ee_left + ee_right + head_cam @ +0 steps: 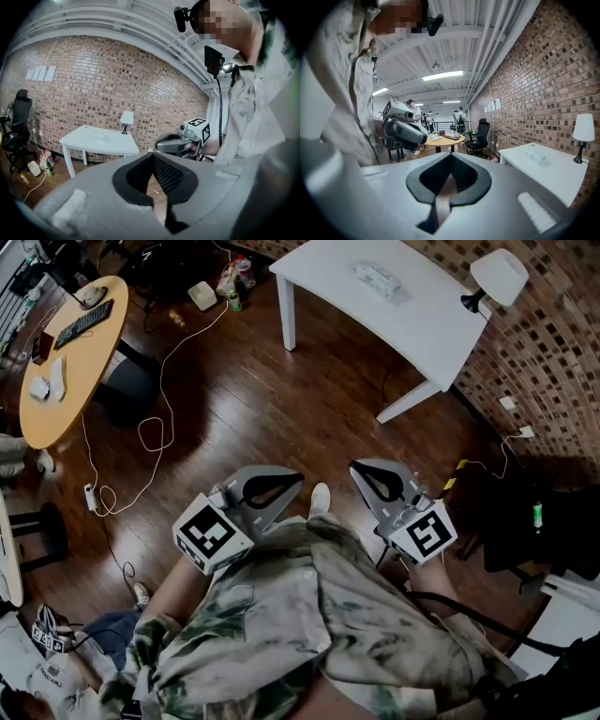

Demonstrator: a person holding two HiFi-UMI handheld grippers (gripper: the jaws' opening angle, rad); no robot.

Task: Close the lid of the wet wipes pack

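The wet wipes pack (378, 279) lies on a white table (422, 329) far ahead of me; it is too small to tell how its lid stands. It also shows as a pale packet (98, 137) in the left gripper view and as the same packet (536, 157) in the right gripper view. My left gripper (298, 478) and right gripper (357, 466) are held close to my body over the wooden floor. Both are shut with nothing in them: the left gripper's tips (152, 153) meet, and so do the right gripper's (451, 153).
A white lamp (497, 277) stands at the table's far right corner by the brick wall. A round wooden table (75, 362) with a keyboard is at the left. A white cable (155, 427) runs over the floor. A dark chair (534, 521) stands at my right.
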